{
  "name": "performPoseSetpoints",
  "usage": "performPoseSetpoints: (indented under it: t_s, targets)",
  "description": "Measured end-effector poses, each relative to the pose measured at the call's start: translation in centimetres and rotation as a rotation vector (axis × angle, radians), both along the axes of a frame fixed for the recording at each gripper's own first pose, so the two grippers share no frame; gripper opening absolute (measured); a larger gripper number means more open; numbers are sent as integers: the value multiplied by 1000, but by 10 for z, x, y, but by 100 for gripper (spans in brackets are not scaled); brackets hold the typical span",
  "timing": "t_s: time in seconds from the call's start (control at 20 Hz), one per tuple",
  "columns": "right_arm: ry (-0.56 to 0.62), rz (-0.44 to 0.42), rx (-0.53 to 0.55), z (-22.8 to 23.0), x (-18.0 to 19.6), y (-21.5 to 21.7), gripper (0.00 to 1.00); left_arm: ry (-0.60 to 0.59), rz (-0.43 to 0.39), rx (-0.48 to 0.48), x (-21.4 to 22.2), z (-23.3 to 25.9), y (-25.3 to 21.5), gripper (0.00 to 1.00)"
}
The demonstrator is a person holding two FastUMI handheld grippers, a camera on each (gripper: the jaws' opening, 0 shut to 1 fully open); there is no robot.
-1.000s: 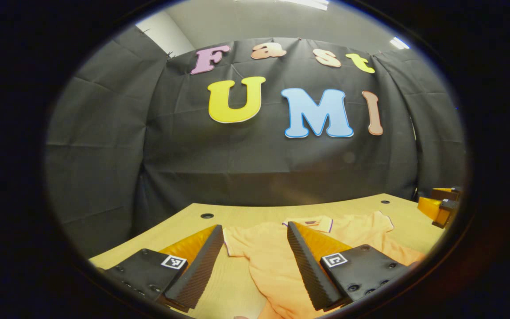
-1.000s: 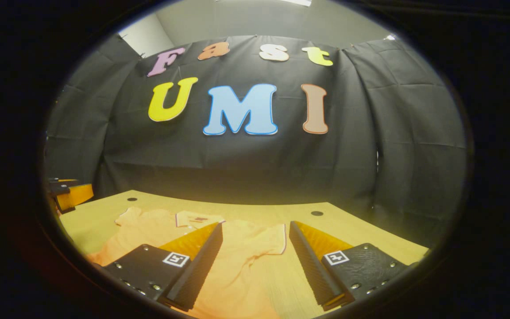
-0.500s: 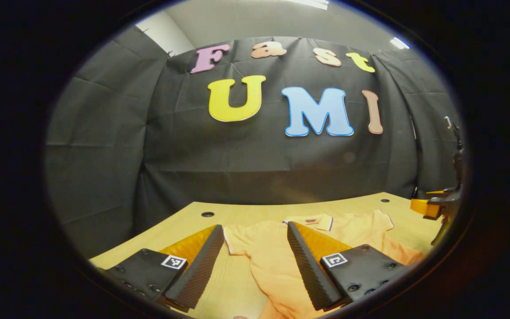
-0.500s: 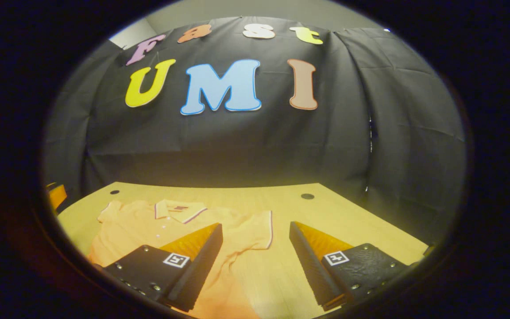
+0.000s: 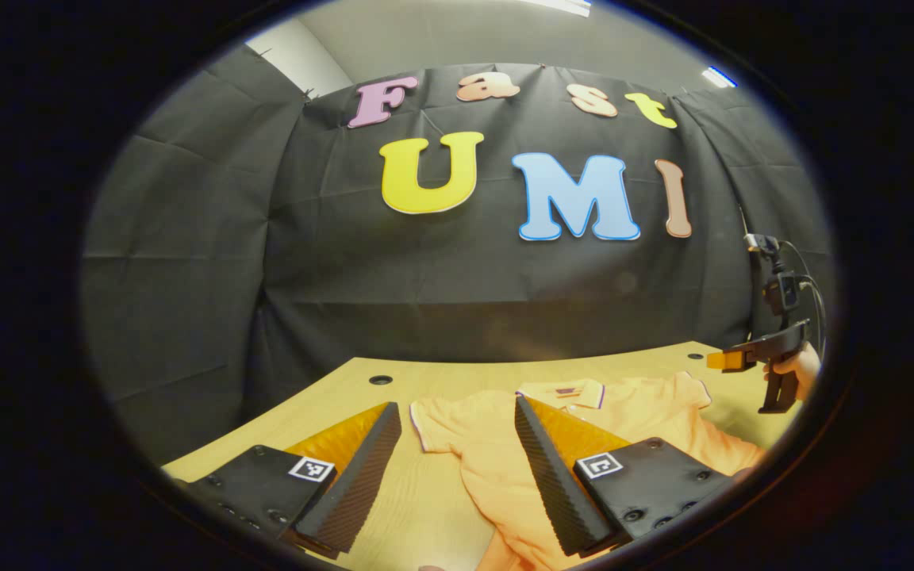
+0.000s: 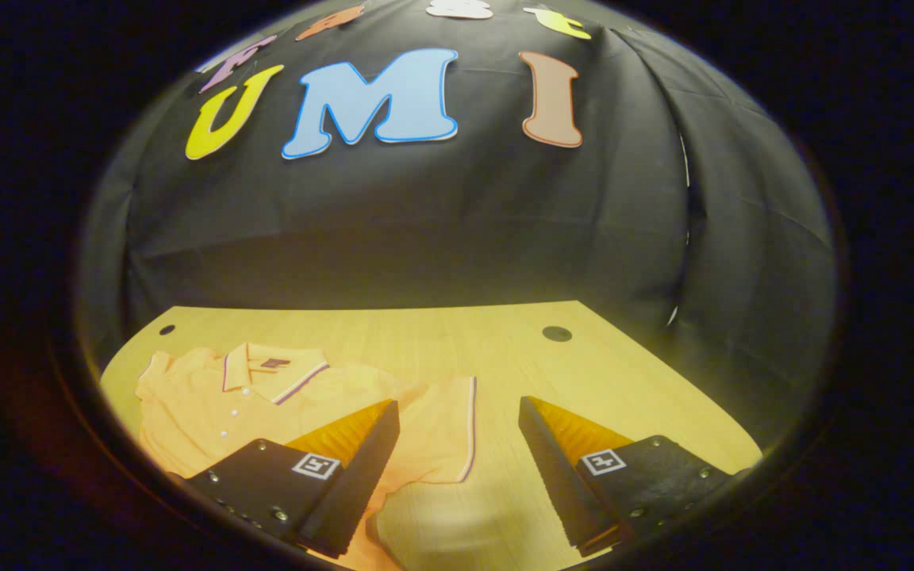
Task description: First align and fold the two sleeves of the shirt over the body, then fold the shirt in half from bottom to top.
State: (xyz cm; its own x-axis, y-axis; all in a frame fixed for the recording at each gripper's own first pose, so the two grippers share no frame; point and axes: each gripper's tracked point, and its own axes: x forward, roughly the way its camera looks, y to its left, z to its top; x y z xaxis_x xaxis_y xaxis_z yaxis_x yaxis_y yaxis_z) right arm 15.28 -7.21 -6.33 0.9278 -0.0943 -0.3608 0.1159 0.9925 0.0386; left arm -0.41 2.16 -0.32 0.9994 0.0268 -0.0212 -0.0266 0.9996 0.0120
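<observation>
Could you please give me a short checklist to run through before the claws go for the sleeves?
1. Left claw open: ok.
2. Right claw open: ok.
3. Shirt lies on the table, collar at the far side: ok.
4. Right sleeve spread out ahead of the right claw: ok.
5. Left sleeve between the left claw's fingers, not yet gripped: ok.
6. Hem flat and straight: cannot tell, it is hidden behind the claws.
</observation>
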Motion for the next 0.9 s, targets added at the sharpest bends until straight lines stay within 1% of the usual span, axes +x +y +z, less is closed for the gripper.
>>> performPoseSetpoints:
  t_s: [0.05, 0.2, 0.45, 0.55, 0.6, 0.65, 0.7, 0.75, 0.85, 0.9]
  targets:
    - [21, -2, 4, -6, 8, -1, 95, 4, 3, -1, 1, -2, 2, 95]
    - [98, -9, 11, -33, 25, -4, 95, 15, 8, -6, 5, -7, 8, 94]
    - [210, -10, 53, -75, 36, 1, 95, 32, 17, -8, 10, -15, 17, 95]
    - [238, -4, 71, -86, 36, 3, 94, 38, 20, -14, 12, -17, 19, 95]
    - [221, -11, 77, -83, 39, 2, 95, 40, 22, -19, 12, -18, 20, 94]
    - [232, -13, 78, -82, 36, 1, 94, 42, 23, -23, 13, -20, 21, 94]
    - [227, -13, 79, -84, 38, 2, 83, 44, 23, -28, 14, -20, 21, 94]
    - [228, -3, 82, -84, 38, 3, 81, 46, 22, -34, 14, -22, 21, 96]
    - [231, 3, 100, -83, 38, 6, 52, 53, 16, -42, 14, -24, 18, 96]
    - [237, -3, 115, -83, 37, 7, 31, 57, 14, -41, 14, -26, 18, 96]
